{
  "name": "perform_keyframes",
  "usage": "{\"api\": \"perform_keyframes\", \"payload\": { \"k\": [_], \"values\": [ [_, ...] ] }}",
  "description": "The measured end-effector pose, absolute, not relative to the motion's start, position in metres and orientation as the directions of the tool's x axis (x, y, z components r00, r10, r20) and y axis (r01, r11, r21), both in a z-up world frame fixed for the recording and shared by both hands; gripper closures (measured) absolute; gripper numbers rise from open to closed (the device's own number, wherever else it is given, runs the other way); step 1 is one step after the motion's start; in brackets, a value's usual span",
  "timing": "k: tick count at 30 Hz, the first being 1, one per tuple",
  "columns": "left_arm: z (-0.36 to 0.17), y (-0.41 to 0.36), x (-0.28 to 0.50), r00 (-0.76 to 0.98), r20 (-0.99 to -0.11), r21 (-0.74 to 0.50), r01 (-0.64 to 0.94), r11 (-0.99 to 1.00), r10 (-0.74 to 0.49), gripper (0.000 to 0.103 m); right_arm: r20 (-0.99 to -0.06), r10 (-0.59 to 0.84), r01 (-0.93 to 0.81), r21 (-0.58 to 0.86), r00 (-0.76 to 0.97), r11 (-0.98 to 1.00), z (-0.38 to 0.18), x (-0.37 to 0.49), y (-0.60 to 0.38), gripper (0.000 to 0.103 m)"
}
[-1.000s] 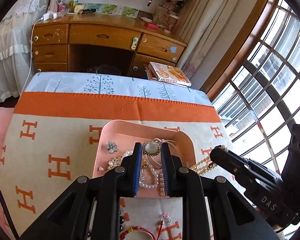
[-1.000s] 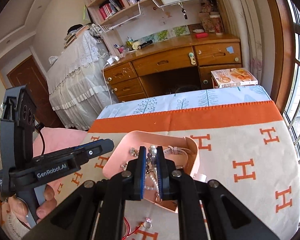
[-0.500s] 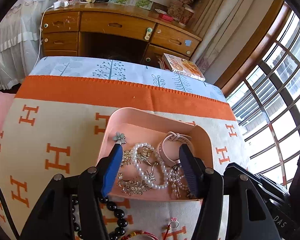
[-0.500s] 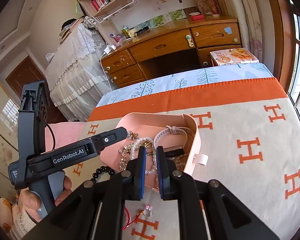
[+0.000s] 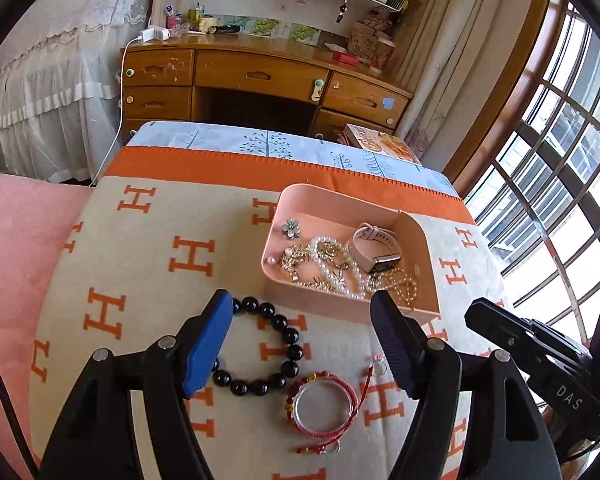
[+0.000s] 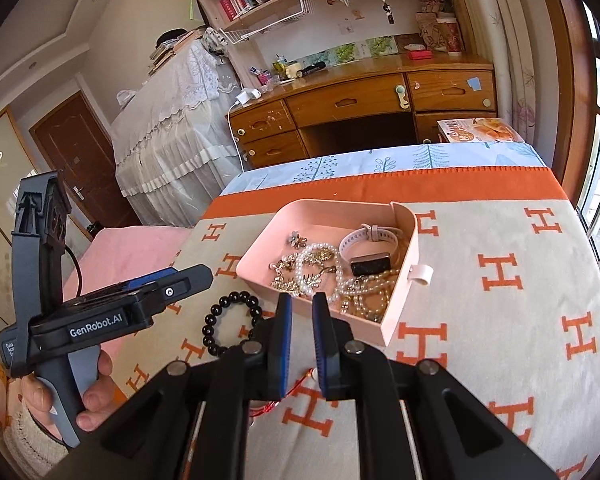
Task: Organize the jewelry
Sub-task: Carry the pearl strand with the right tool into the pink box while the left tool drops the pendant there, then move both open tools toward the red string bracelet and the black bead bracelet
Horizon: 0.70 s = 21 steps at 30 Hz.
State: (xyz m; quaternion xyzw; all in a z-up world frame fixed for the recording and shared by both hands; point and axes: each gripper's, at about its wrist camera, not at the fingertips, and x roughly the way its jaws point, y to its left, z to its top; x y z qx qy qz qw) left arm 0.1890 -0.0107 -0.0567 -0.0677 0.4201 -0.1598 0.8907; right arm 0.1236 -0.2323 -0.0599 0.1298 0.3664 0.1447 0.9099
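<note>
A pink tray (image 5: 428,240) (image 6: 260,252) on the H-patterned blanket holds a pink watch (image 5: 374,246) (image 6: 370,248), pearl strands (image 5: 332,264) (image 6: 320,264), gold chains and a flower brooch (image 5: 292,227). A black bead bracelet (image 5: 276,348) (image 6: 220,320) and a red cord bracelet with a silver ring (image 5: 324,408) lie on the blanket in front of the tray. My left gripper (image 5: 304,344) is wide open and empty above the black bracelet. My right gripper (image 6: 299,340) has its jaws a narrow gap apart with nothing between them, just short of the tray's near edge.
A wooden desk (image 5: 260,76) with drawers stands beyond the bed. A book (image 5: 384,142) lies at the bed's far right corner. Windows (image 5: 560,160) run along the right. A pink pillow (image 5: 16,248) lies at the left. A white ring (image 6: 420,274) sits beside the tray.
My left gripper opened wide, let go of a piece into the tray and drew back toward me. My right gripper also pulled back from the tray.
</note>
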Motion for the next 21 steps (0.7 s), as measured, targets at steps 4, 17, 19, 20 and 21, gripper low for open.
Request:
{"api": "perform_keyframes", "payload": {
  "k": [4, 17, 19, 20, 21],
  "values": [
    [-0.056, -0.002, 0.164, 0.609, -0.719, -0.245, 0.229, 0.942, -0.335, 0.033, -0.635, 0.365, -0.188, 0.329, 0.681, 0.925, -0.061, 0.11, -0.224, 0.092],
    [-0.088, 0.018, 0.117, 0.576, -0.768, -0.217, 0.175, 0.96, -0.279, 0.033, -0.69, 0.395, -0.266, 0.292, 0.606, 0.919, -0.081, 0.088, -0.201, 0.092],
    [-0.099, 0.02, 0.113, 0.548, -0.784, -0.234, 0.176, 0.956, -0.292, 0.033, -0.703, 0.381, -0.265, 0.275, 0.6, 0.924, -0.087, 0.087, -0.2, 0.092],
    [-0.103, 0.019, 0.11, 0.534, -0.791, -0.236, 0.182, 0.955, -0.297, 0.033, -0.714, 0.366, -0.259, 0.26, 0.597, 0.93, -0.091, 0.088, -0.2, 0.092],
    [-0.108, 0.018, 0.107, 0.521, -0.798, -0.235, 0.192, 0.953, -0.302, 0.033, -0.724, 0.355, -0.251, 0.252, 0.592, 0.934, -0.094, 0.089, -0.201, 0.092]
  ]
}}
